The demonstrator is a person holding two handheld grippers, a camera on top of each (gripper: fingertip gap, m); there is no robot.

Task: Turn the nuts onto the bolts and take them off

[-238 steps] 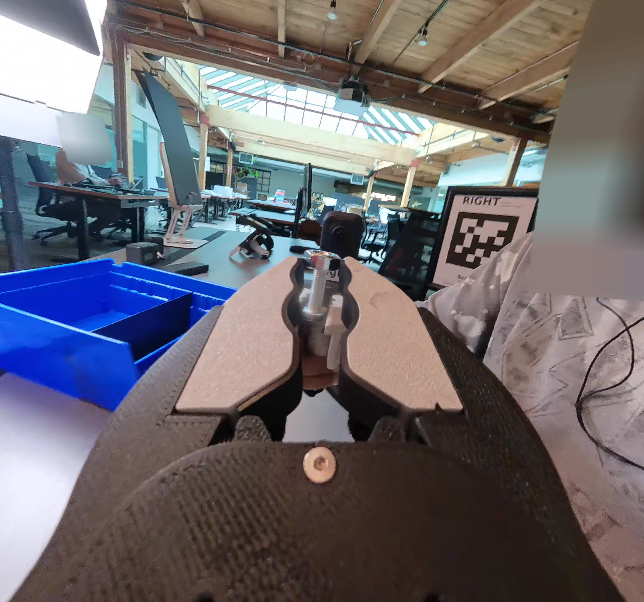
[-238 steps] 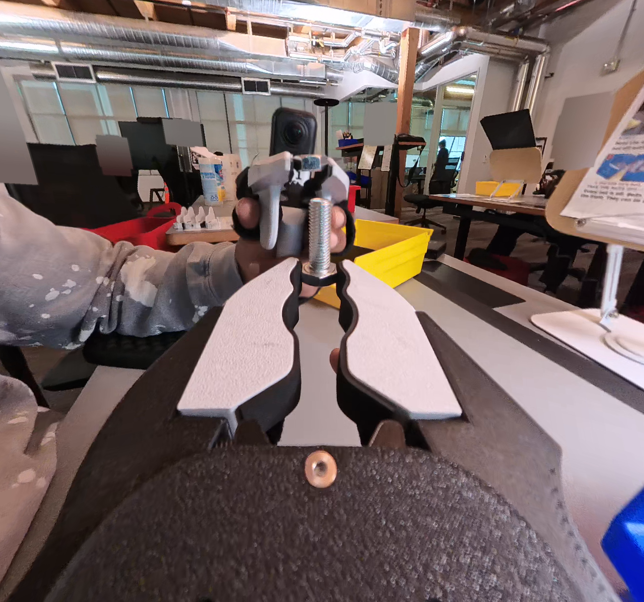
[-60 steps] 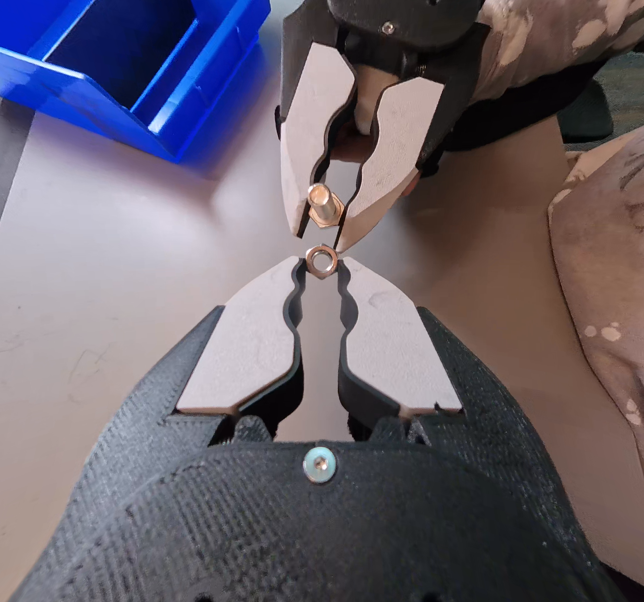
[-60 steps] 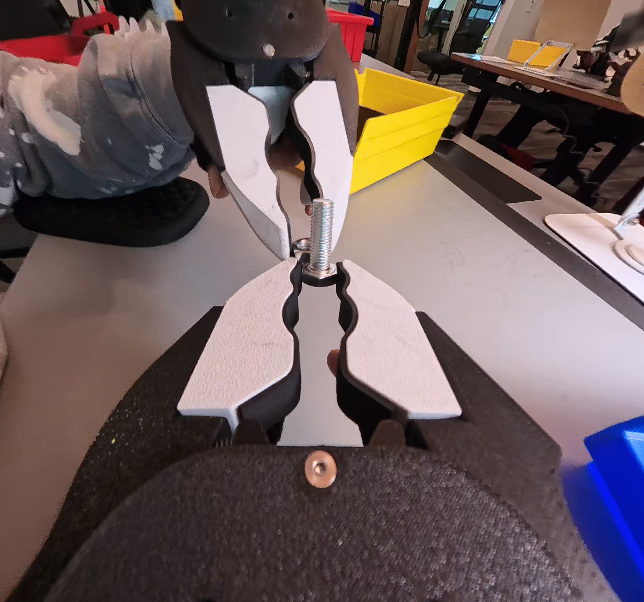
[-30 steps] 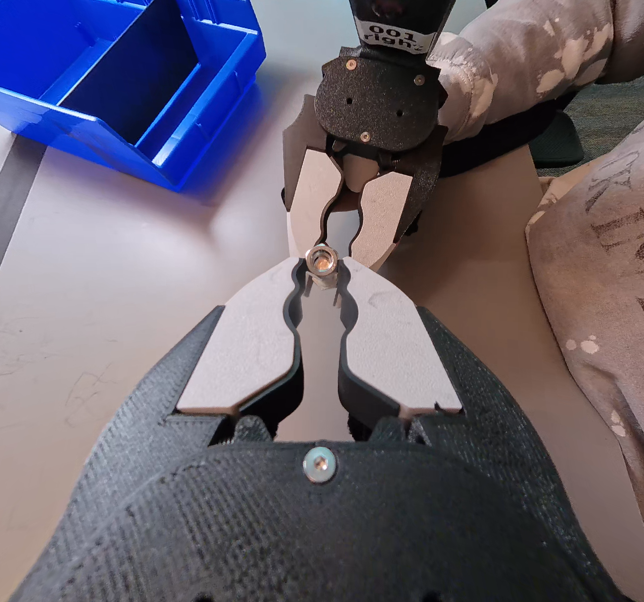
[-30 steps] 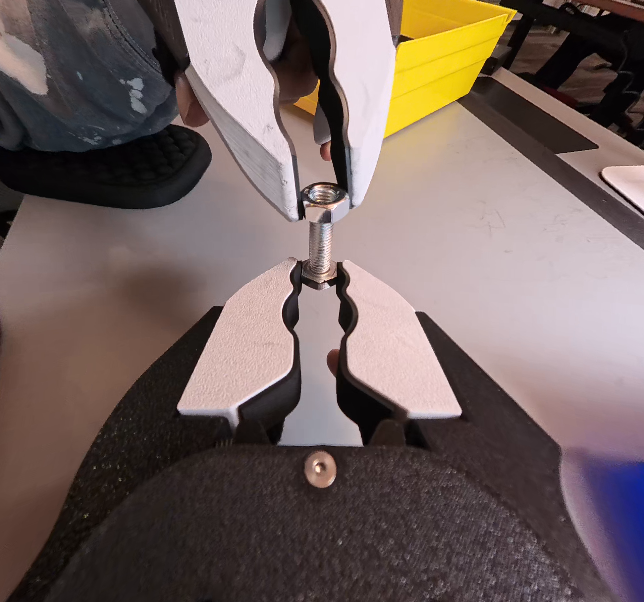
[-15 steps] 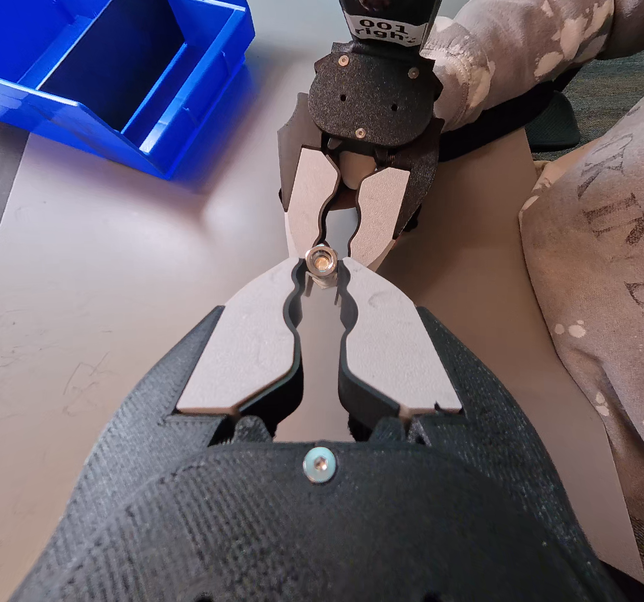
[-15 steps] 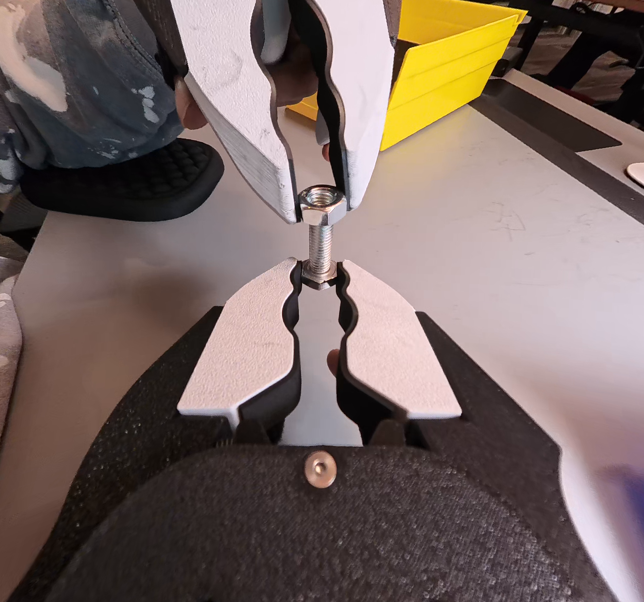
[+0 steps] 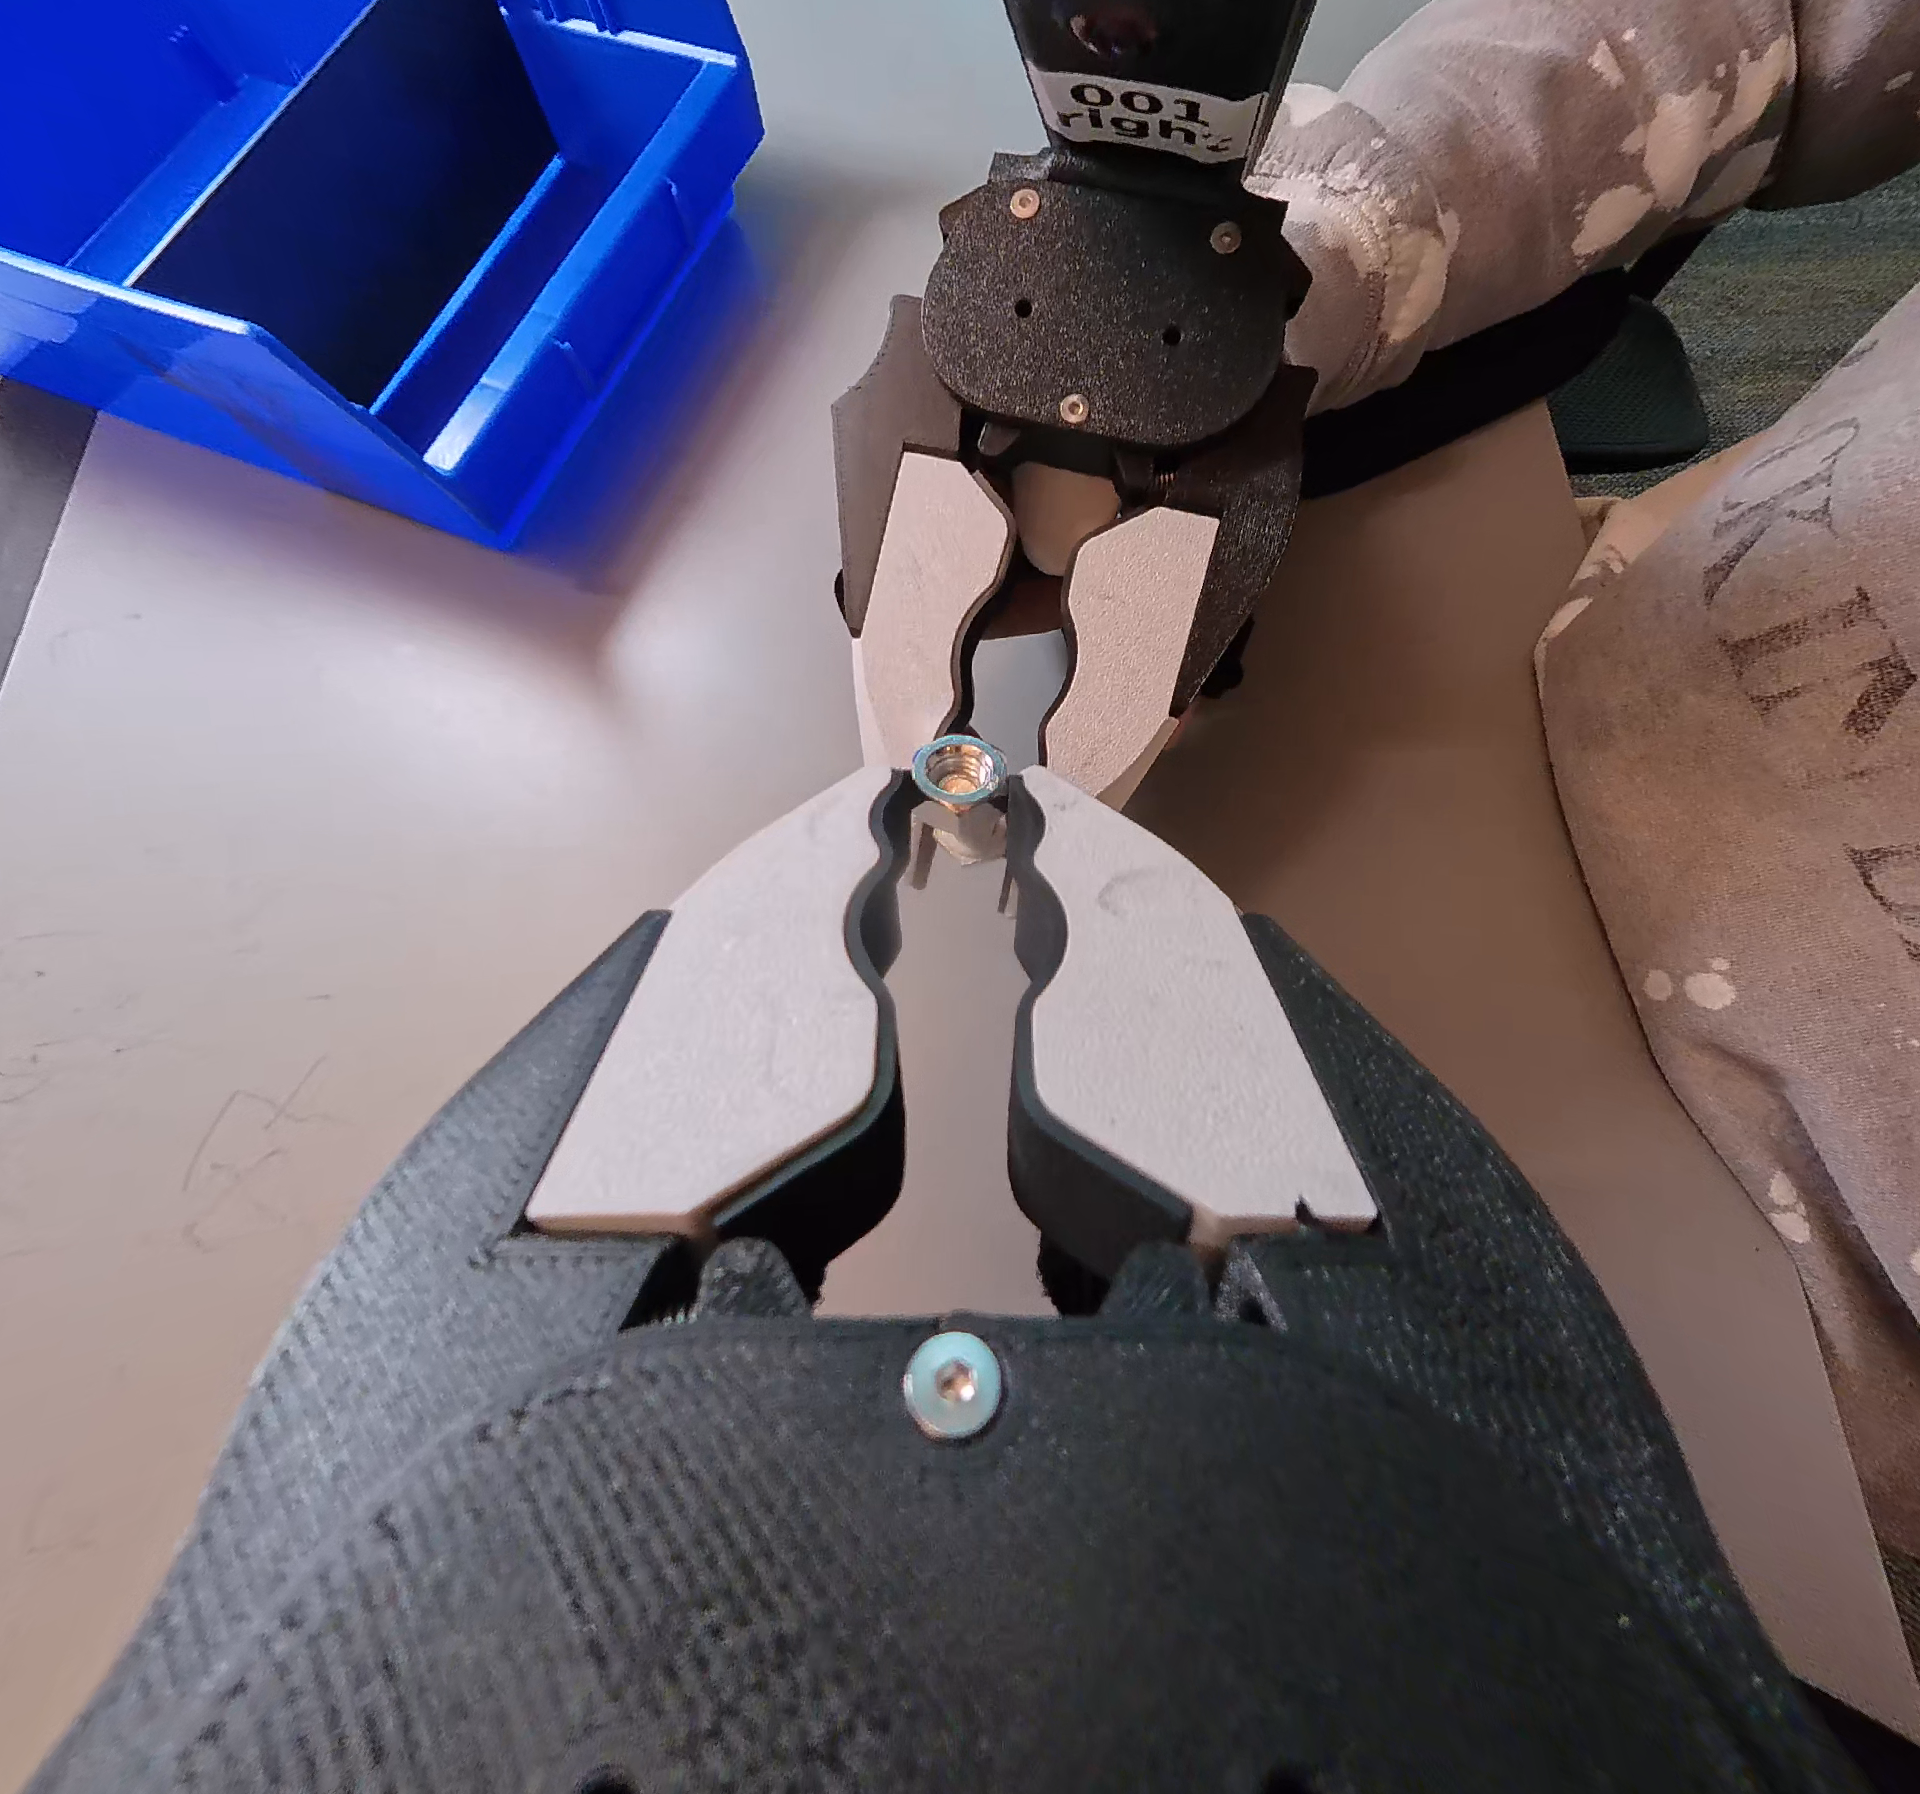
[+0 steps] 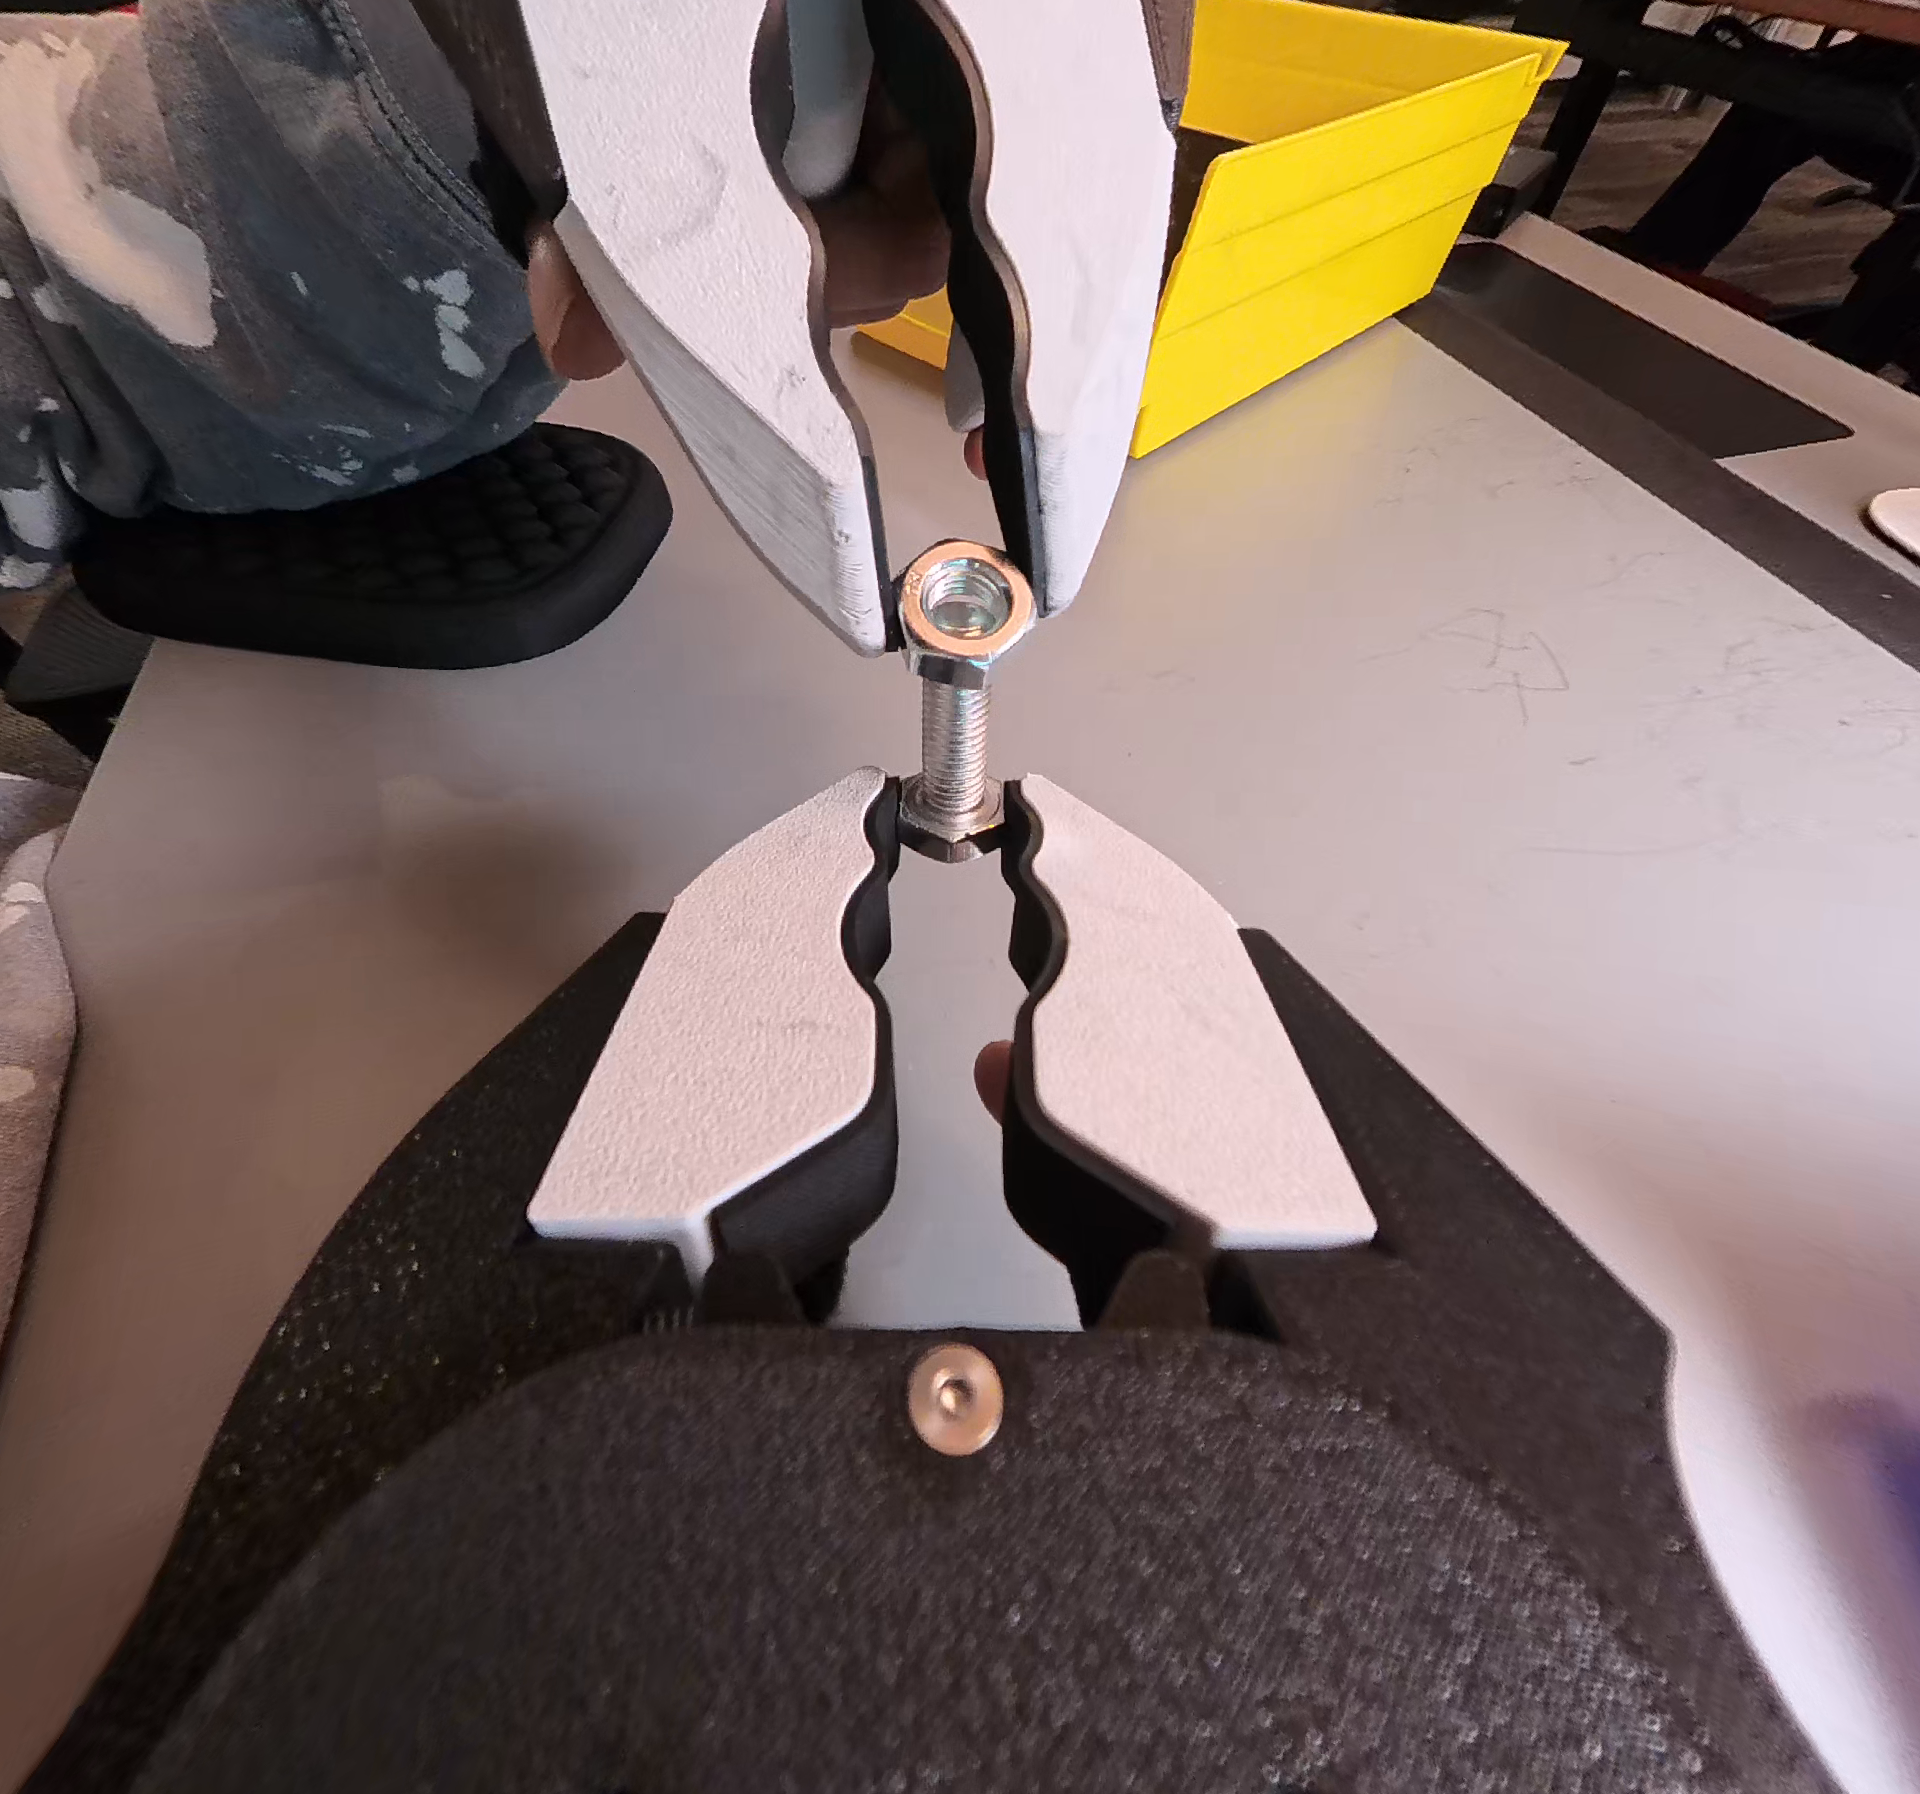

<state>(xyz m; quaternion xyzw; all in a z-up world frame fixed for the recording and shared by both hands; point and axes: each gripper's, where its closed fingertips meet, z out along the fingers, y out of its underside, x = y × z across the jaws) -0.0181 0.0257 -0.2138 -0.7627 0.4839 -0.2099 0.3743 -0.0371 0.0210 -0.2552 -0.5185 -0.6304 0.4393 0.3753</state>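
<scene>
The right tool is closed on the bolt head to keep it from spinning. The left tool pinches the nut at its tip.

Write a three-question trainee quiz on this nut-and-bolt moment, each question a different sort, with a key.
1. True or false: the left tongs are shut on the nut.
2. Which part of the bolt do the right tongs grip? A) the thread's tip B) the head C) nothing
3. Fill in: the bin seen in the left wrist view is ____, and the bin seen in the right wrist view is ____.

Key: 1 true; 2 B; 3 blue, yellow.
</scene>
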